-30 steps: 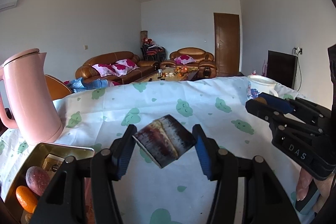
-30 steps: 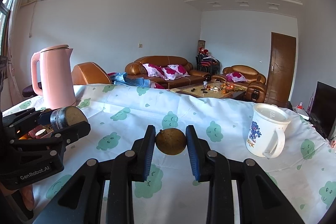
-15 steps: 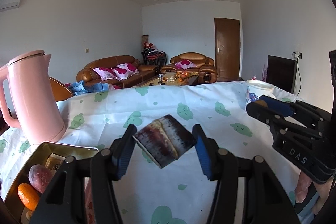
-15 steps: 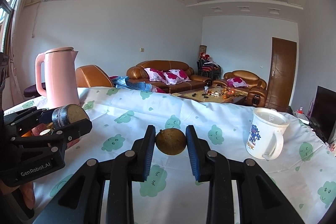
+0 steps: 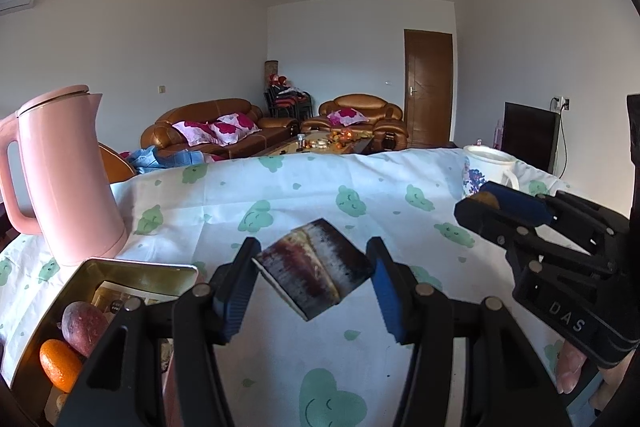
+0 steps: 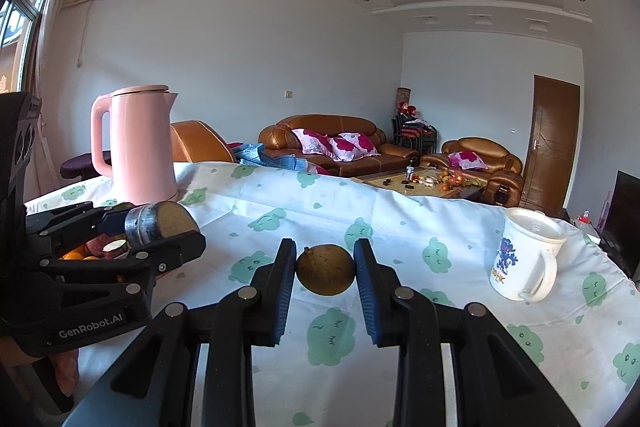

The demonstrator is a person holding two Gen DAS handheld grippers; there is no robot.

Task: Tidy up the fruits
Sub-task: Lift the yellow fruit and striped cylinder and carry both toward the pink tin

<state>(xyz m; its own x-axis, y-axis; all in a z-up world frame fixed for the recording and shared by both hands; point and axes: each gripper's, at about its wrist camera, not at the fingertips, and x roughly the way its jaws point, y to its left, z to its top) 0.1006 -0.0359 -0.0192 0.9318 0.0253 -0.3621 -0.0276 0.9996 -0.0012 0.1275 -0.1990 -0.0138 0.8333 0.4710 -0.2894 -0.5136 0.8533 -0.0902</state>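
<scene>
My left gripper (image 5: 312,269) is shut on a dark, cut piece of sugarcane (image 5: 314,269) and holds it above the table. From the right wrist view the same piece (image 6: 160,223) shows its round cut end in the left gripper (image 6: 160,227). My right gripper (image 6: 325,269) is shut on a small round brown fruit (image 6: 325,269), held above the cloth; it shows at the right in the left wrist view (image 5: 500,205). A gold metal tin (image 5: 132,269) at lower left holds a purple-red fruit (image 5: 84,327) and an orange (image 5: 60,363).
A pink kettle (image 5: 60,175) stands at the table's left, behind the tin. A white printed mug (image 6: 524,259) stands at the right. The table wears a white cloth with green shapes (image 6: 360,207). Sofas and a coffee table lie beyond.
Both grippers have tilted or risen slightly, so the kettle and table sit lower in view. Each still holds its piece the same way.
</scene>
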